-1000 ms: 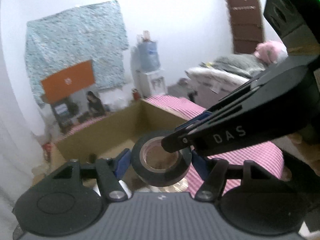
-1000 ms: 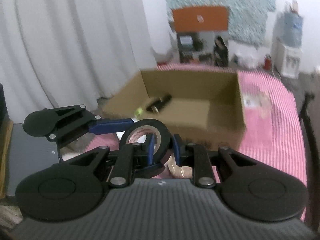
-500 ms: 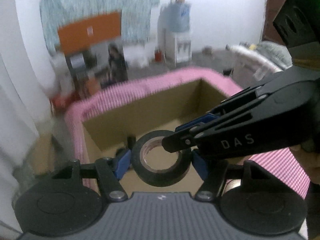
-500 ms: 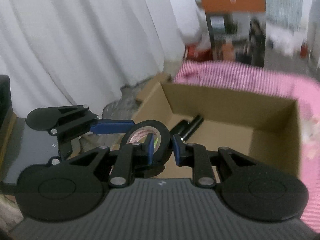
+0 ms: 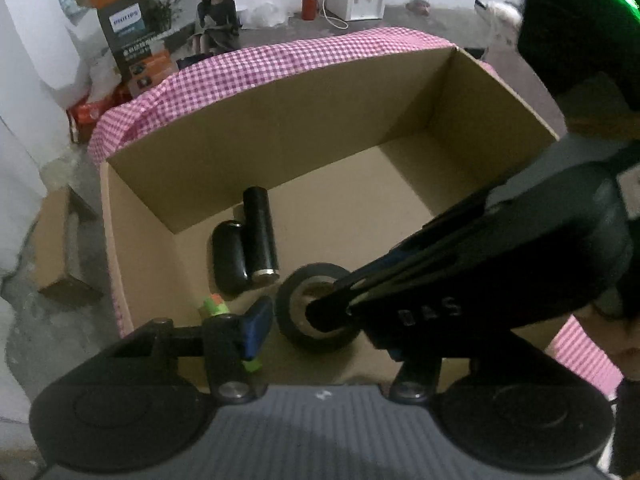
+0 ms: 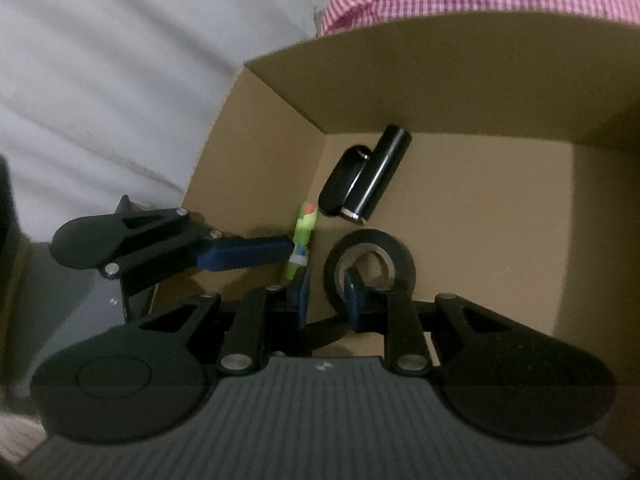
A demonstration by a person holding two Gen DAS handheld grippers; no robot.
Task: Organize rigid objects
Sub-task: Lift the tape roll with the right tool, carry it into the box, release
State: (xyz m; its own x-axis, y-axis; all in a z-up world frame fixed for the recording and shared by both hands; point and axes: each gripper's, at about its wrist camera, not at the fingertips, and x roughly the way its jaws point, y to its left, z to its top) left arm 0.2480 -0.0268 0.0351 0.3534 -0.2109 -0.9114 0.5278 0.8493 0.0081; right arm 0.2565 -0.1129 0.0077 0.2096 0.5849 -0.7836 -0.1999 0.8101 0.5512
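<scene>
A black tape roll (image 5: pixel 320 308) sits inside the open cardboard box (image 5: pixel 280 128), near its front. It also shows in the right wrist view (image 6: pixel 370 260). My left gripper (image 5: pixel 320 330) is open, its fingers wide of the roll. My right gripper (image 6: pixel 326 300) is open; one finger (image 6: pixel 354 300) reaches into the roll's hole and the other stands outside it, not pinching. The right gripper's body crosses the left wrist view (image 5: pixel 480 280). The left gripper's blue finger (image 6: pixel 248 254) shows in the right wrist view.
In the box lie a black cylinder (image 5: pixel 260 236), a black oval case (image 5: pixel 230 256) and a green and orange pen-like item (image 6: pixel 302 236). The box stands on a pink checked cloth (image 5: pixel 248 68). A white curtain (image 6: pixel 120 80) hangs at the left.
Both grippers tipped down and moved over the box with the tape roll. Both have opened, and the roll is now low inside the box, no longer gripped.
</scene>
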